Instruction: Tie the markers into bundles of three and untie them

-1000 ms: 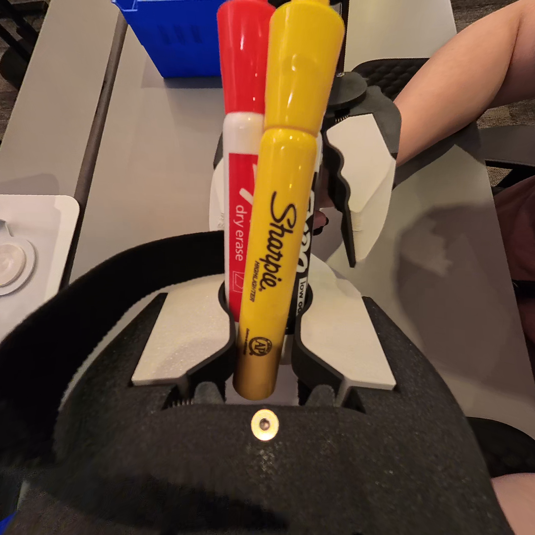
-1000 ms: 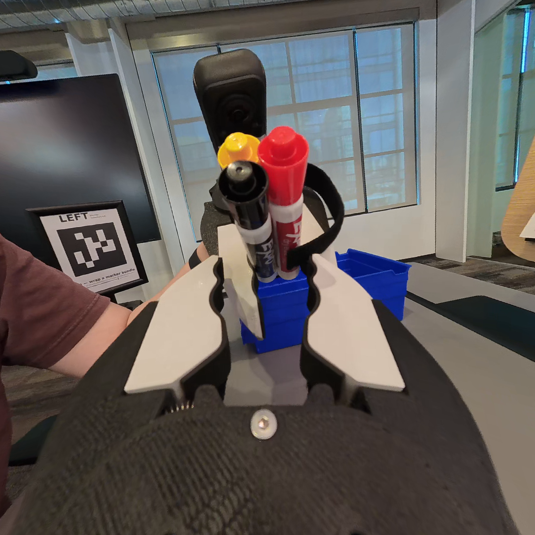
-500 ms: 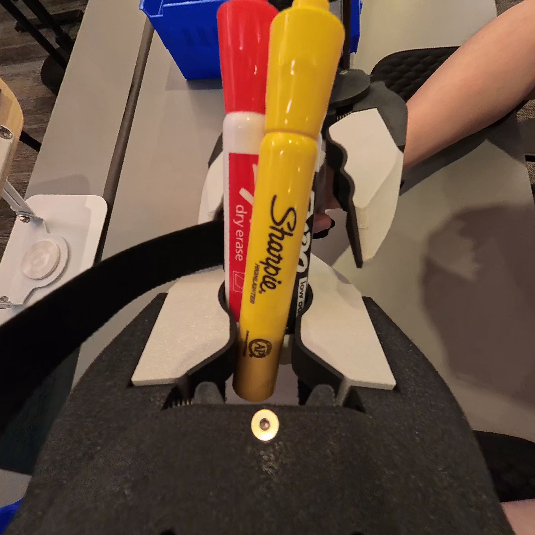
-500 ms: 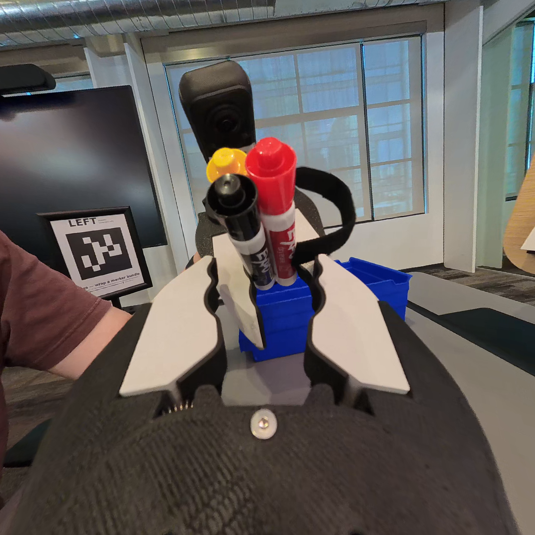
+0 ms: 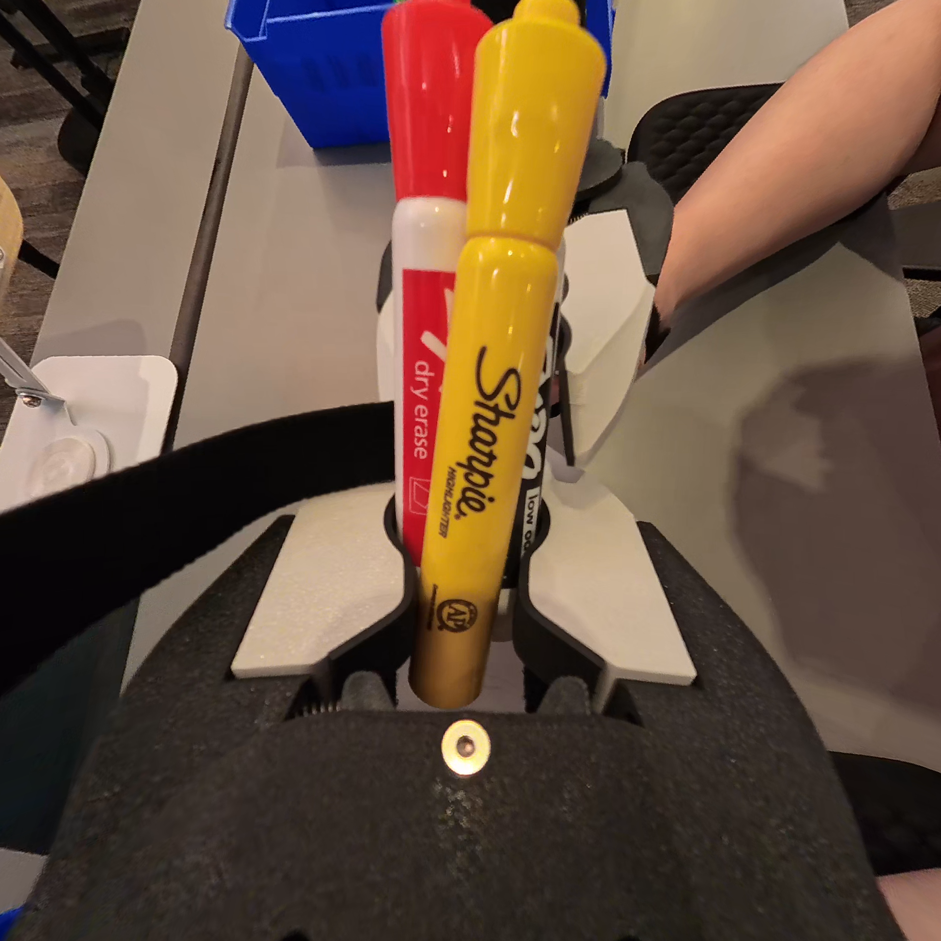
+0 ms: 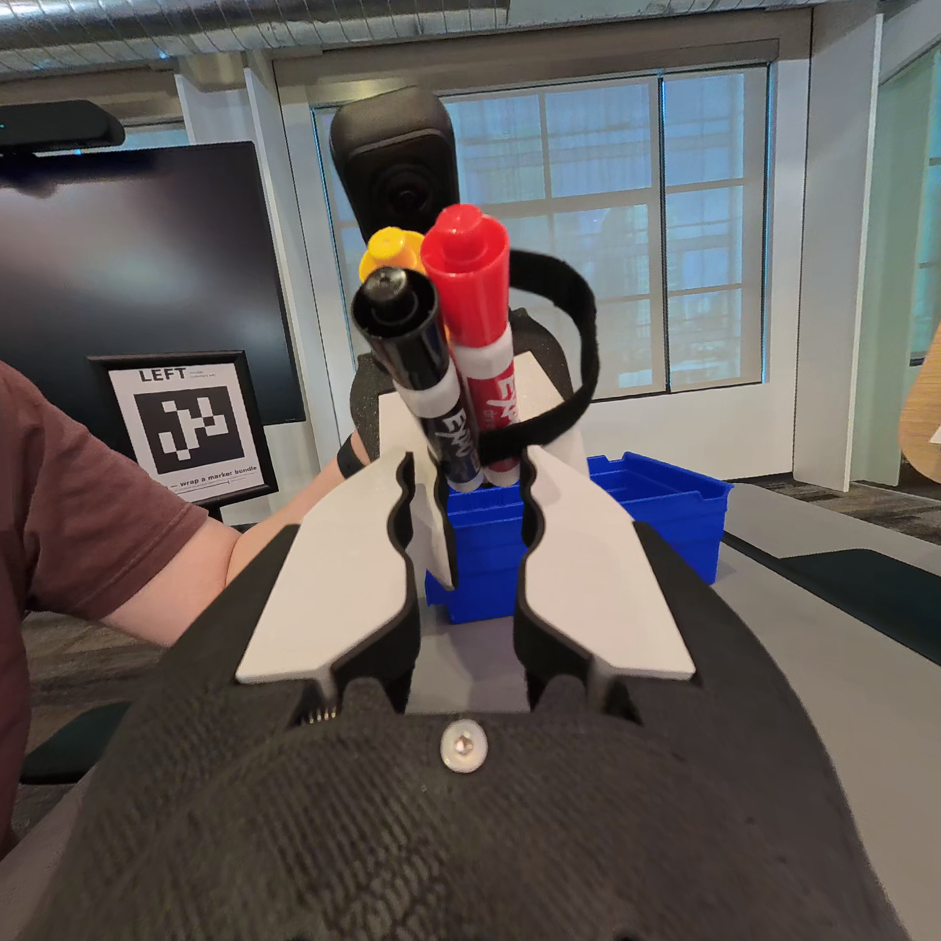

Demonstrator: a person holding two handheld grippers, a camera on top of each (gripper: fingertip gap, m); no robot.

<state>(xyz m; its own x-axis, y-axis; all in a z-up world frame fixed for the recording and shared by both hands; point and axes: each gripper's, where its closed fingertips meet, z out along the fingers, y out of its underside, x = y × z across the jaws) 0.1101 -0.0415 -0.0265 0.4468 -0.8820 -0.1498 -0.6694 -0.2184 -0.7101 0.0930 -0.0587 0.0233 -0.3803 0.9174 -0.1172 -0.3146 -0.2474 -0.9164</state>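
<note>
Your left gripper (image 5: pixel 461 519) pinches three markers upright, its white flat-faced fingers (image 5: pixel 331 585) with black scalloped inner edges pressed against the barrels. Front: a glossy yellow highlighter (image 5: pixel 499 356), rounded barrel, tapered cap. Beside it: a red dry-erase marker (image 5: pixel 425 244), smooth red cap, white collar, red label band. Behind both: a black marker (image 6: pixel 407 351), best seen in the right wrist view, shiny cap with a round recessed end.

A black fuzzy strap (image 5: pixel 153 499), soft and matte, runs from the markers off to the left edge in the left wrist view. In the right wrist view it loops out in an arc and returns at the red barrel, close to the fingertip of your right gripper (image 6: pixel 468 489).

The right gripper's fingers stand spread with a clear gap; nothing is between them. Whether the tip touches the strap, you cannot tell.

Beyond: a blue ribbed plastic bin (image 6: pixel 652 519) on a smooth grey table (image 5: pixel 305 254). The gripper bodies are coarse, grainy black.
</note>
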